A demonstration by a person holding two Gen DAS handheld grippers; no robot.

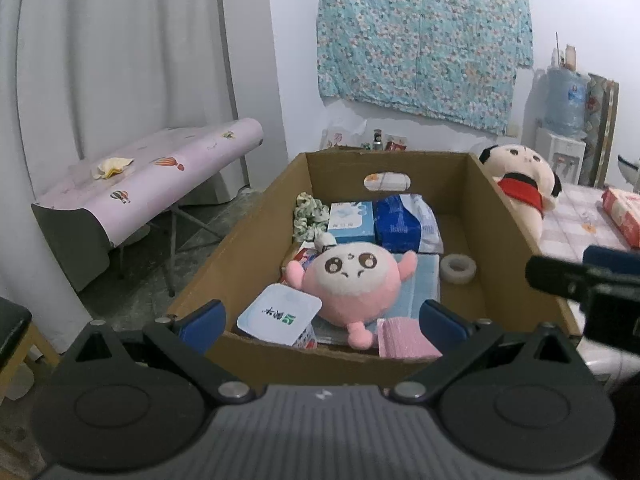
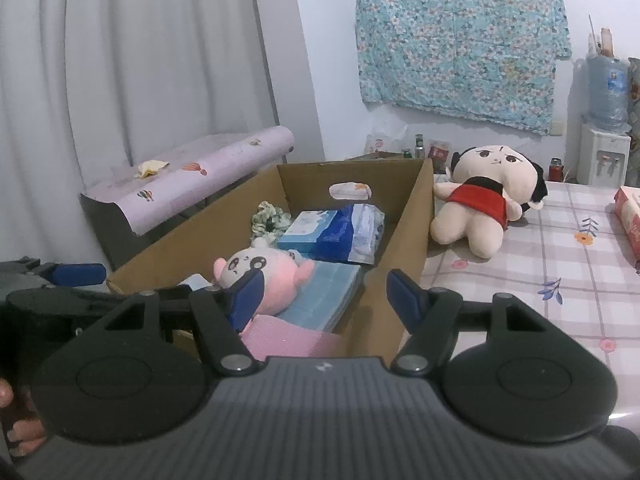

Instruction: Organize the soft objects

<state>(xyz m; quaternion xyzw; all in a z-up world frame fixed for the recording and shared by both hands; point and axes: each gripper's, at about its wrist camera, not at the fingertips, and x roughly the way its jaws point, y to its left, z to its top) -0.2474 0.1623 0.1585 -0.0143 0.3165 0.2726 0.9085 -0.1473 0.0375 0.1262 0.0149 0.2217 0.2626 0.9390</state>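
A: From the left wrist camera, the left gripper (image 1: 322,320) hovers at the near edge of the cardboard box (image 1: 496,240), its blue fingers spread wide with nothing between them.

B: And what lies in the box?

A: A round pink plush toy (image 1: 352,284) lies face up near the front, on a stack of light blue packs (image 1: 424,280). A white sealed cup (image 1: 280,314) sits just left of it, touching its side. A pink pad (image 1: 404,338) lies at the front right. Further back are a green scrunchie (image 1: 306,216), a pale blue tissue pack (image 1: 352,220) and a dark blue pack (image 1: 404,224). A roll of tape (image 1: 458,270) stands by the right wall.

B: Anything outside the box?

A: A doll in a red dress (image 1: 520,184) lies on the table (image 1: 576,216) beyond the right wall. The right gripper shows at the right edge, partly cut off.

B: And the right wrist camera?

A: The right gripper (image 2: 322,294) has its fingers spread, empty, straddling the box's near right corner (image 2: 416,216). The left finger stands in front of the pink plush toy (image 2: 280,276) without pressing it. The doll (image 2: 484,200) lies on its back on the checked tablecloth (image 2: 560,264), near the box's right wall but outside it. A red tissue pack (image 2: 630,220) sits at the table's far right edge. The left gripper shows at the left edge, over the box's near left corner.
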